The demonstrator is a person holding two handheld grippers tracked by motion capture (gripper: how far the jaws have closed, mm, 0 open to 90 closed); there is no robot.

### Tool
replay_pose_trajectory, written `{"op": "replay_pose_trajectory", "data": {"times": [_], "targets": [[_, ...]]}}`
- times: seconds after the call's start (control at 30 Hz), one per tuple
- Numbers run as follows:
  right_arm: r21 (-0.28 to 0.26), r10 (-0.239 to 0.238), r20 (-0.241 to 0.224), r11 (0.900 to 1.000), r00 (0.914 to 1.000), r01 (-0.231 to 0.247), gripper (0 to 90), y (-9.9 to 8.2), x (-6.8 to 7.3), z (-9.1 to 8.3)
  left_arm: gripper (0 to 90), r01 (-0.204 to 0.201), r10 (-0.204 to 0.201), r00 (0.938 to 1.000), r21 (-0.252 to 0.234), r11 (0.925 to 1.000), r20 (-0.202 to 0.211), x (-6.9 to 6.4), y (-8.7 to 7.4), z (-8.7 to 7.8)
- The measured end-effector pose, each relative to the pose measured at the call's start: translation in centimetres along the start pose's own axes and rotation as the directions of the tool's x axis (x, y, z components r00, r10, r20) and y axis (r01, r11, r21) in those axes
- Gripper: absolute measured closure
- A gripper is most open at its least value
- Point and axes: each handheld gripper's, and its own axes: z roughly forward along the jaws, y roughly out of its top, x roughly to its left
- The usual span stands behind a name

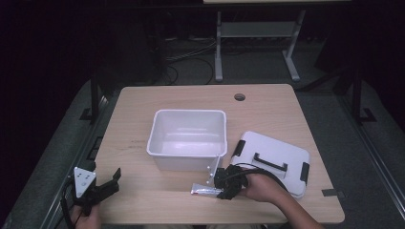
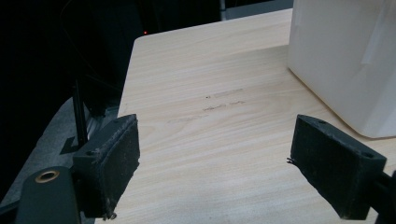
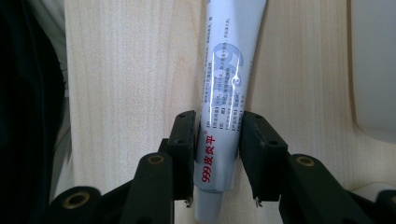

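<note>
In the high view, the ointment tube (image 1: 206,191) lay flat on the desk (image 1: 143,200), just in front of the white plastic bin (image 1: 187,136). Its long axis ran from left to right, almost parallel to the near edge of the desk. The right hand-held gripper (image 1: 222,190) met the right end of the tube, and the person's right hand (image 1: 260,187) was behind it. The white lid with a black handle (image 1: 272,162) lay to the right of the bin, just beside this hand. The left hand-held gripper (image 1: 113,179) was at the near left corner of the desk, well apart from the tube, with bare wood around it.

In the left gripper view, the left hand-held gripper (image 2: 215,154) was released, with its jaws wide apart above bare desk. The bin wall (image 2: 341,60) stood at the right.

In the right gripper view, the right hand-held gripper (image 3: 217,140) was clenched on the tube (image 3: 226,88) near its cap end, both pads touching its sides. The tube pointed straight away along the jaws. Red writing on it read "999" with Chinese characters; the smaller print was too small to read.
</note>
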Motion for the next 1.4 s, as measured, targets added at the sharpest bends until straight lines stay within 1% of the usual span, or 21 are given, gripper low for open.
{"op": "replay_pose_trajectory", "data": {"times": [0.2,0.6,1.03,1.13,1.23,1.3,1.4], "targets": [[0.007,-0.009,0.007,0.9999,0.9999,0.009,67.4,0.06,0.04,-0.03,15.0,-0.001,0.001,1.0000,0.000,1.0000,0.001,-0.01,0.01,0.00],[0.024,-0.033,0.023,0.9992,0.9992,0.032,67.3,0.38,0.18,0.18,15.0,0.003,-0.003,1.0000,-0.001,1.0000,-0.001,0.06,0.00,-0.01],[0.026,-0.034,0.015,0.9991,0.9993,0.034,69.1,0.36,0.16,0.17,15.0,0.000,0.000,1.0000,-0.001,1.0000,0.001,-0.01,0.02,-0.01],[0.025,-0.041,0.015,0.9989,0.9991,0.041,69.2,0.36,0.22,0.16,15.0,-0.001,0.001,1.0000,0.000,1.0000,0.001,-0.01,0.02,0.00],[0.026,-0.040,0.010,0.9989,0.9992,0.040,69.3,0.34,0.21,0.09,15.0,-0.001,0.001,1.0000,-0.001,1.0000,0.001,-0.04,0.02,0.01],[0.031,-0.031,0.003,0.9991,0.9995,0.031,69.4,0.33,0.24,0.03,15.0,-0.001,0.001,1.0000,-0.001,1.0000,0.001,-0.05,0.02,0.01],[0.024,-0.038,0.000,0.9990,0.9993,0.038,69.5,0.30,0.23,-0.13,15.0,-0.001,0.001,1.0000,-0.001,1.0000,0.001,-0.03,0.02,0.00]]}}
